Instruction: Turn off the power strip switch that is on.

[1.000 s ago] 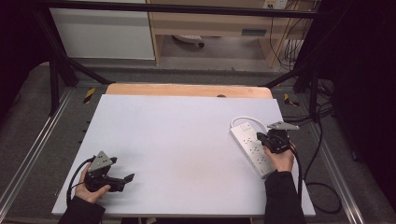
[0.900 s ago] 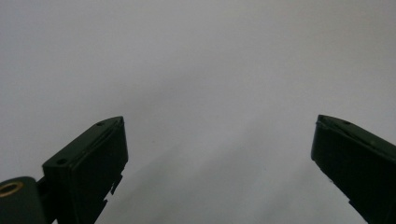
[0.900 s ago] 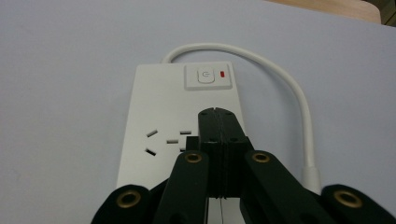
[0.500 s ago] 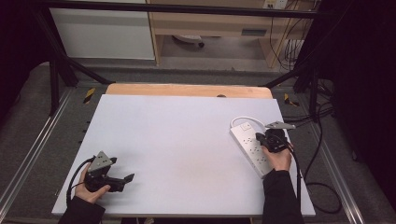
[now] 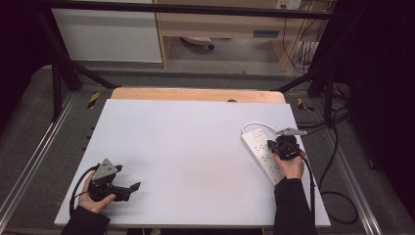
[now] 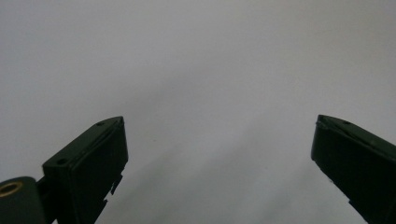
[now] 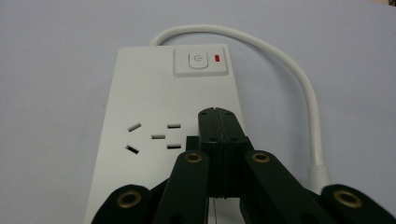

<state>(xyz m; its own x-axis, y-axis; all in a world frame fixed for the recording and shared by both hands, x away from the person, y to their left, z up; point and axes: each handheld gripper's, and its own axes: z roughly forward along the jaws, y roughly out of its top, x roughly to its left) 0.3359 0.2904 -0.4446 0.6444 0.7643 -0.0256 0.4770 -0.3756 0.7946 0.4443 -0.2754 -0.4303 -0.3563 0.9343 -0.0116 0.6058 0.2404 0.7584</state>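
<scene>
My right gripper (image 7: 217, 112), jaws pressed together into one blunt tip, hovers over the strip (image 7: 154, 93), aimed at its switch (image 7: 198, 60). My left gripper (image 6: 217, 140) idles, jaws spread.

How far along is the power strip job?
Done: right gripper is shut and poised over the power strip, short of its switch. In hand: nothing held; its red light shows. Left: likely pressing the switch. Left gripper is open over the bare table.

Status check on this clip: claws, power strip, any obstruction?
Right claw shut, empty, over the power strip, short of its switch. Left claw open, idle above the table. Nothing in the way.
</scene>
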